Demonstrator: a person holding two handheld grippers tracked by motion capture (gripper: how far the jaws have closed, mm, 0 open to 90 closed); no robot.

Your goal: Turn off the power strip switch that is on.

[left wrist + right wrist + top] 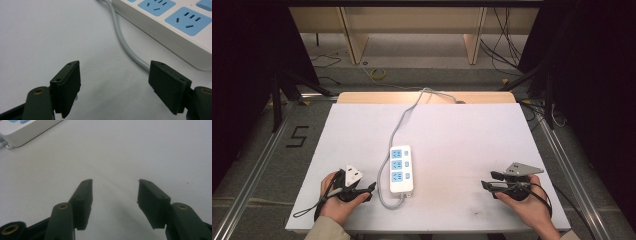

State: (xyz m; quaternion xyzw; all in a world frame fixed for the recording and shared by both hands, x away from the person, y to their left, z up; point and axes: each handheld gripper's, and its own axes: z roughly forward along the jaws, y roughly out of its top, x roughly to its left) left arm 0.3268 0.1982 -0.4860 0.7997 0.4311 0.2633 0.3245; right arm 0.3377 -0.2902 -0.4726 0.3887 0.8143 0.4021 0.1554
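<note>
From the high view, the power strip [402, 169] lies in the middle of the table [462, 135], just beside my left gripper [371, 189] and well apart from my right gripper [488, 181]. In the left gripper view, my fingers [67, 85] stand apart, with the grey cable [125, 42] ahead of them. In the right gripper view, my fingers [83, 200] are also apart over bare table, holding nothing.

We see even, soft overhead light on the white table [452, 135], dark surroundings at both sides, faint shadows under the jaws, and mild softness in both gripper views.
</note>
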